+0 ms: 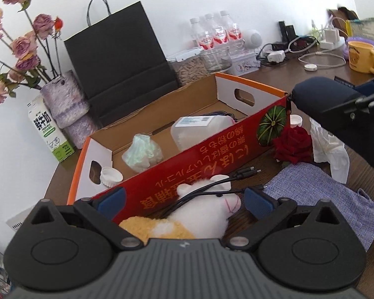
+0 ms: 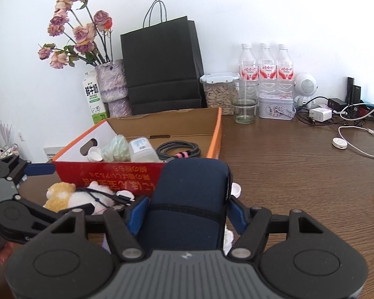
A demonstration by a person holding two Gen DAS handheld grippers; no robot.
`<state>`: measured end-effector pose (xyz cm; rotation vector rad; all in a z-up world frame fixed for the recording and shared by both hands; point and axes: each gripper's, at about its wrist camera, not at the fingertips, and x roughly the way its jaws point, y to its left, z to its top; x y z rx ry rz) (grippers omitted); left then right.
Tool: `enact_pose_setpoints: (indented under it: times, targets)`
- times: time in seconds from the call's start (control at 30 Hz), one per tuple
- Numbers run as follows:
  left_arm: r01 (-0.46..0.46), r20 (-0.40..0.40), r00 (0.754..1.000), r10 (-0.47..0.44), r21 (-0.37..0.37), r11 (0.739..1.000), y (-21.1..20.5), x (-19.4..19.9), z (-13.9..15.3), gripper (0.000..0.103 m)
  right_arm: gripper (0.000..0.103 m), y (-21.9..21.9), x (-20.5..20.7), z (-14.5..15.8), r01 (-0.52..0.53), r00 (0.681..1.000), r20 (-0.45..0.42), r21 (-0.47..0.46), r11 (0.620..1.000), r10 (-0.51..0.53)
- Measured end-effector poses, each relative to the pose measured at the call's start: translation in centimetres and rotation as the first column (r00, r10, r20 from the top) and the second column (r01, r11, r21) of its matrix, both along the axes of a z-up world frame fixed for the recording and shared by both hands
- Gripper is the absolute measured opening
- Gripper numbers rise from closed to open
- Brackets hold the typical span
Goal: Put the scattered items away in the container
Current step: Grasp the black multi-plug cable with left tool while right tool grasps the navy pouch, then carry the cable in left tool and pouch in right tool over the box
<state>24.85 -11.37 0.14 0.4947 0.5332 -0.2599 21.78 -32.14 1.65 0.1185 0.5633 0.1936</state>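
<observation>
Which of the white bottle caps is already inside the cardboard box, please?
The ridged cap by the box's handle-cutout end; the other cap sits outside on the table, beside the red rose.

White wall (image 2: pixel 261 12) behind brown wooden table (image 2: pixel 299 169)

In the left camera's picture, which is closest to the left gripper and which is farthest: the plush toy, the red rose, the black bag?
1. Plush toy: right between the fingers of the left gripper, in front of the box.
2. Red rose: farther off to the right, on the table by the box's corner.
3. Black bag: farthest, standing against the wall behind the box.
</observation>
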Motion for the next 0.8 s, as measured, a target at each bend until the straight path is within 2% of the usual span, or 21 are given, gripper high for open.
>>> enact_pose_setpoints:
  times: [0.13,0.4,0.53,0.67,0.8]
  targets:
    - [0.025,-0.018,1.000,-0.024,0.061,0.998,-1.3,1.0,-0.9,0.103,0.067,-1.0,0.7,-0.2,-0.002,1.000,0.001,-0.005,1.000,0.002]
    - [0.038,-0.069,0.997,-0.033,0.079,0.996,-2.7,2.9,-2.2,0.102,0.067,-1.4,2.2,-1.3,-0.046,0.999,-0.020,-0.014,0.999,0.046]
    - [0.048,-0.078,0.996,-0.042,0.079,0.996,-3.0,3.3,-2.3,0.081,0.067,-1.5,2.8,-1.8,-0.059,0.998,-0.030,-0.028,0.998,0.058]
    - [0.064,-0.086,0.995,-0.058,0.079,0.995,-3.4,3.6,-2.6,0.076,0.067,-1.8,3.0,-2.0,-0.063,0.998,-0.027,-0.013,0.998,0.063]
    - [0.074,-0.084,0.994,-0.067,0.089,0.993,-3.6,3.8,-2.7,0.065,0.067,-1.8,3.0,-2.2,-0.069,0.997,-0.027,-0.013,0.997,0.069]
